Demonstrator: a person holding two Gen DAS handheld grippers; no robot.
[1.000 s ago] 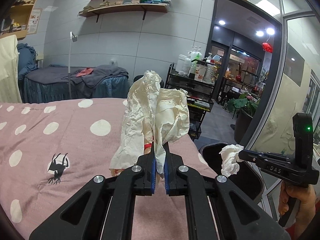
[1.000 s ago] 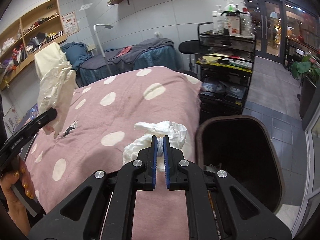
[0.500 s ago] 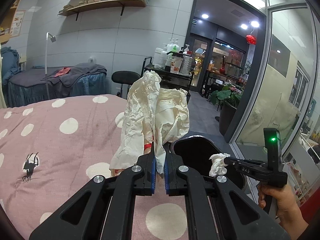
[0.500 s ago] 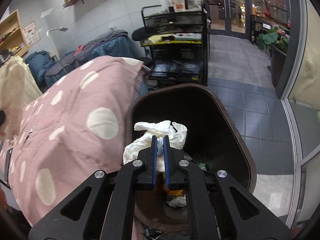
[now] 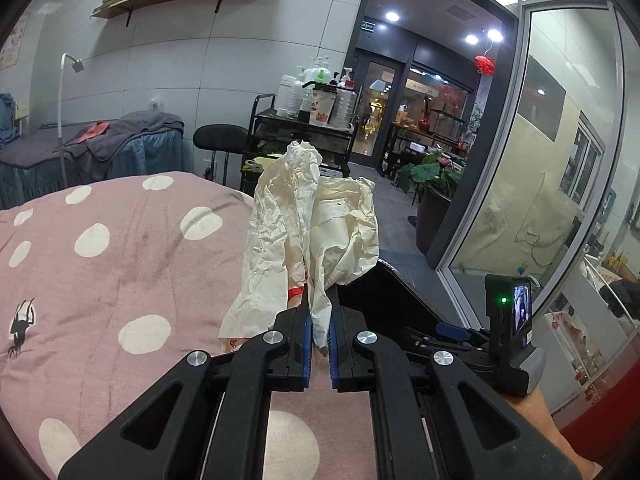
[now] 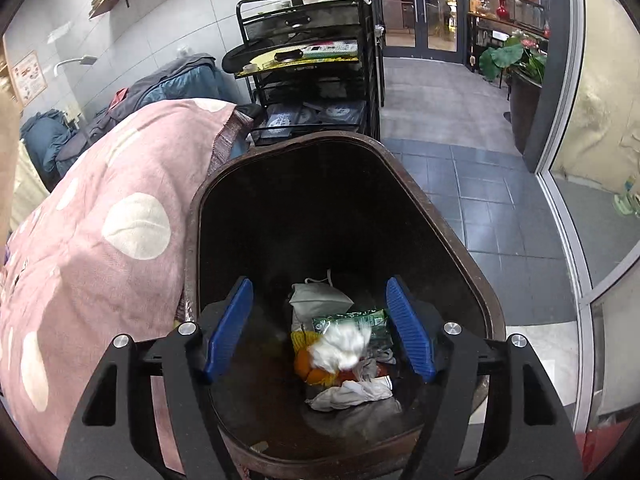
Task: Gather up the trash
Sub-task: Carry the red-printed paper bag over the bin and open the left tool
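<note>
My left gripper (image 5: 319, 334) is shut on a crumpled cream paper wrapper (image 5: 308, 236) that stands up above the pink spotted bed cover (image 5: 120, 264). In the right wrist view my right gripper (image 6: 319, 330) hangs over the dark brown trash bin (image 6: 452, 236), its jaws opening wide. A white tissue wad (image 6: 342, 346), blurred, is loose below the blue pads (image 6: 230, 328) and falls among the trash in the bin. Nothing is pressed between those pads. The right gripper's body with its small screen shows in the left wrist view, low at the right, over the bin (image 5: 384, 296).
A black wire cart (image 6: 316, 68) with bottles stands beyond the bin, next to a black stool (image 5: 220, 136). A glass partition (image 5: 532, 200) and tiled floor (image 6: 472, 184) lie to the right. The bin holds a face mask (image 6: 320, 296), a green packet and other scraps.
My right gripper opened over the bin and let the white tissue drop out of its jaws. Both grippers shifted right toward the bin; the left still grips the paper wrapper.
</note>
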